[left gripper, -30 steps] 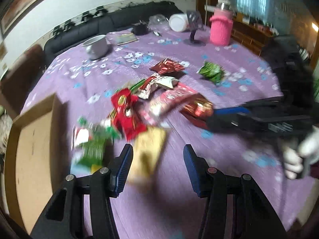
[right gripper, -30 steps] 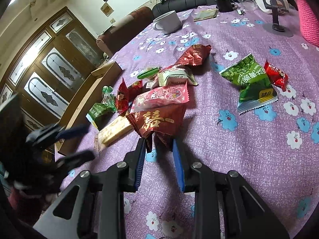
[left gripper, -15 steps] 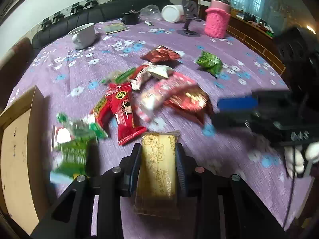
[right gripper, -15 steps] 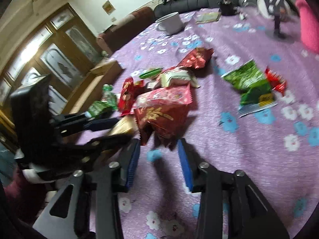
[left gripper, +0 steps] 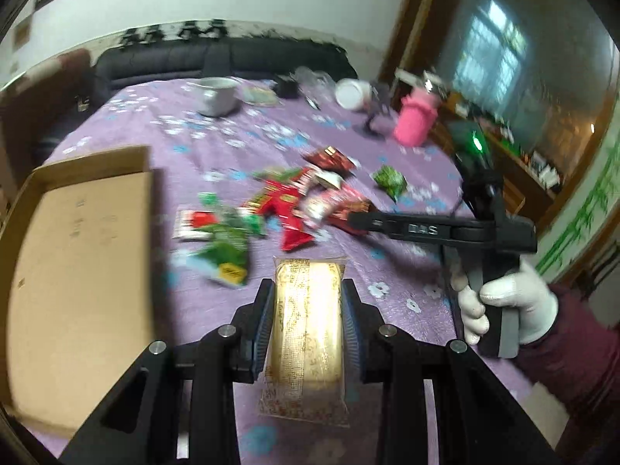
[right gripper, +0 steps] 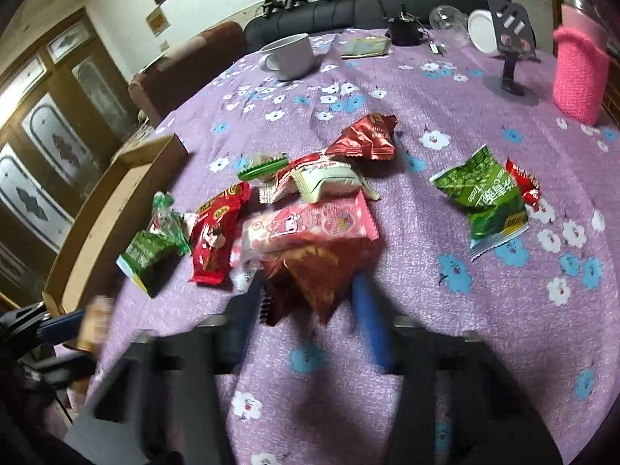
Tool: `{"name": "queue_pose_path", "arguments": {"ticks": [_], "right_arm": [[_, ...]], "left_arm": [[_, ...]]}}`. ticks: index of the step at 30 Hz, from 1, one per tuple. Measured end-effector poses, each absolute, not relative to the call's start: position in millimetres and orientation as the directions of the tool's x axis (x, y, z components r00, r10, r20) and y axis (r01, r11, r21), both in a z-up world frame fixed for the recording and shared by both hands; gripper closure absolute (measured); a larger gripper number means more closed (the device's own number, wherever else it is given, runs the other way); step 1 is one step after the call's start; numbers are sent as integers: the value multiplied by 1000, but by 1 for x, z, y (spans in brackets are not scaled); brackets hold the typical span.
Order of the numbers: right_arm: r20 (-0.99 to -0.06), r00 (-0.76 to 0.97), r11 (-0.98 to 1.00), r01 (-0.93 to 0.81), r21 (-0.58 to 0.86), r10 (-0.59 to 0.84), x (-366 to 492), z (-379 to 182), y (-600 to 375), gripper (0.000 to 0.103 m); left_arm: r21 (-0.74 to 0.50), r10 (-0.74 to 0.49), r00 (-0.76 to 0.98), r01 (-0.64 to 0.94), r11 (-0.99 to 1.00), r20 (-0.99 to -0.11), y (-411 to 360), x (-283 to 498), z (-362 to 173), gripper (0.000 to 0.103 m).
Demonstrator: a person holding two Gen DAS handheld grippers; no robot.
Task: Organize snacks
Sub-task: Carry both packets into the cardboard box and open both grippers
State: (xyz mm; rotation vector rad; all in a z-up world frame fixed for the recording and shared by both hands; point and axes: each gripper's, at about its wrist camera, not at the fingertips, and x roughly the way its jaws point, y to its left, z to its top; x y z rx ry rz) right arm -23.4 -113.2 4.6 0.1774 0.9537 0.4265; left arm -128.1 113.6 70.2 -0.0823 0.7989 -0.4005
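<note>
My left gripper (left gripper: 308, 302) is shut on a golden yellow snack pack (left gripper: 306, 329) and holds it above the purple tablecloth, right of the flat cardboard box (left gripper: 77, 263). My right gripper (right gripper: 310, 298) is open, its blurred fingers on either side of a dark red snack pack (right gripper: 310, 271) at the near edge of the snack pile. The pile holds a pink pack (right gripper: 306, 224), a red pack (right gripper: 217, 232), a white pack (right gripper: 325, 182) and green packs (right gripper: 155, 248). The right gripper also shows in the left wrist view (left gripper: 356, 219), reaching into the pile.
A green pack (right gripper: 484, 197) with a small red one lies apart to the right. A white mug (right gripper: 288, 56), a pink knitted bottle cover (right gripper: 579, 77), a phone stand (right gripper: 511, 50) and jars stand at the far side of the table. The cardboard box (right gripper: 112, 217) lies along the left edge.
My left gripper closed on the yellow pack and lifted it off the cloth, toward the box side. My right gripper opened wider and moved forward around the dark red pack.
</note>
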Motion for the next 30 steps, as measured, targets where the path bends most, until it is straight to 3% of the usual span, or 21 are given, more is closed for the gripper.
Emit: {"name": "queue_pose_path", "arguments": {"ticks": [6,14,19,30], "right_arm": [[-714,559,906,-263,331,422,-56,33,-120,64],[-654,511,823,-439,360,558,-82,82,-57,64],[-654,387,731,-554,399,650,-80,78,22,64],[-718,218,642,-660,391,661,-79,37,151,63]], "left_arm": [[-234,-298,702,190,954,-647,179,-137,88,70],[-249,-189,716,22,968,-672,244,-116,90,70],[-222,-119,693,-60,973,-711,268,-100,77,70],[-262,-74,650,-198,945,-757,325,-98,44,69]]}}
